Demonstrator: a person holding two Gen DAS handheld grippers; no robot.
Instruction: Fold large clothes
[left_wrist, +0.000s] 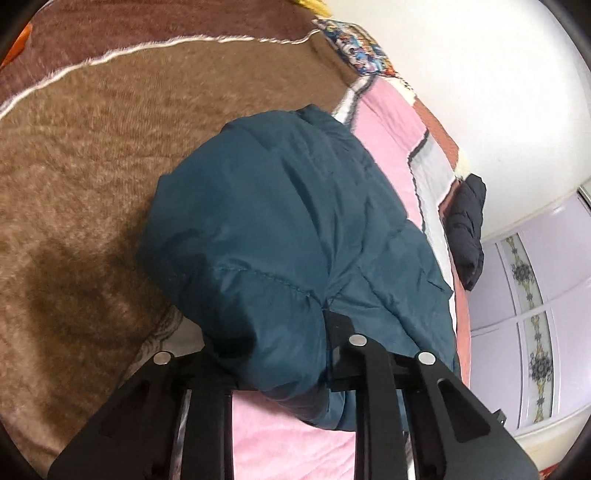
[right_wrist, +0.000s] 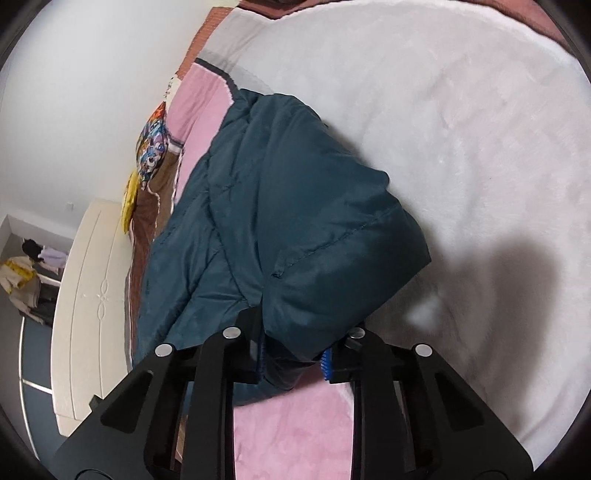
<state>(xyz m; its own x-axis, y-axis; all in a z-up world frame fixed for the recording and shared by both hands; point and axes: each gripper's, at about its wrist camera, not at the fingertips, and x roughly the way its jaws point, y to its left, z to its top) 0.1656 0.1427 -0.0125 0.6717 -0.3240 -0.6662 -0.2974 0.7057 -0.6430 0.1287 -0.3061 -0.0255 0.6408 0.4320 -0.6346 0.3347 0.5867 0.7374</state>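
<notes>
A dark teal padded jacket (left_wrist: 280, 206) lies bunched on the bed, and its near edge rises into both grippers. In the left wrist view my left gripper (left_wrist: 280, 354) is shut on a thick fold of the jacket's near end; the fabric bulges over the left finger and hides it. Seen from the right wrist, the same jacket (right_wrist: 295, 206) runs away from me. My right gripper (right_wrist: 293, 358) is shut on its near corner, with the blue pads (right_wrist: 326, 363) pressed into the cloth on both sides.
A brown fuzzy blanket (left_wrist: 92, 166) covers the bed at left, a pink one (left_wrist: 388, 129) lies under the jacket. A white plush blanket (right_wrist: 443, 147) spreads to the right. A black garment (left_wrist: 467, 229) hangs at the bed edge. A cream cabinet (right_wrist: 88, 295) and lilac wardrobe doors (left_wrist: 535, 295) stand beside the bed.
</notes>
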